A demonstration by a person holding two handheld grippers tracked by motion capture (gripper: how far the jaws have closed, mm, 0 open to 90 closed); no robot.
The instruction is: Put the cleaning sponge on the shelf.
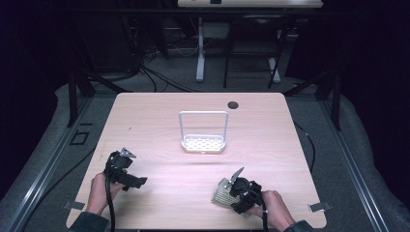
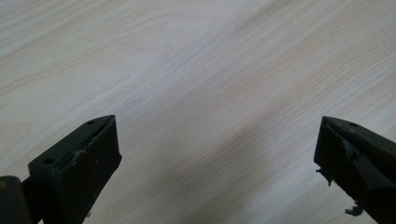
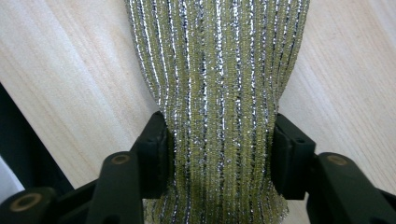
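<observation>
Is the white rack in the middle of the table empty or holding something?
Empty: the white rack shows a bare perforated base.

I found no legible text, label, brand, number or sign anywhere. The surface [image 1: 159, 111] showed bare wood grain, the white rack [image 1: 203, 132] carried no marking I could read, and the striped sponge [image 3: 219, 93] held between my fingers [image 3: 154, 140] bore none. The fingers themselves were plain black.
</observation>
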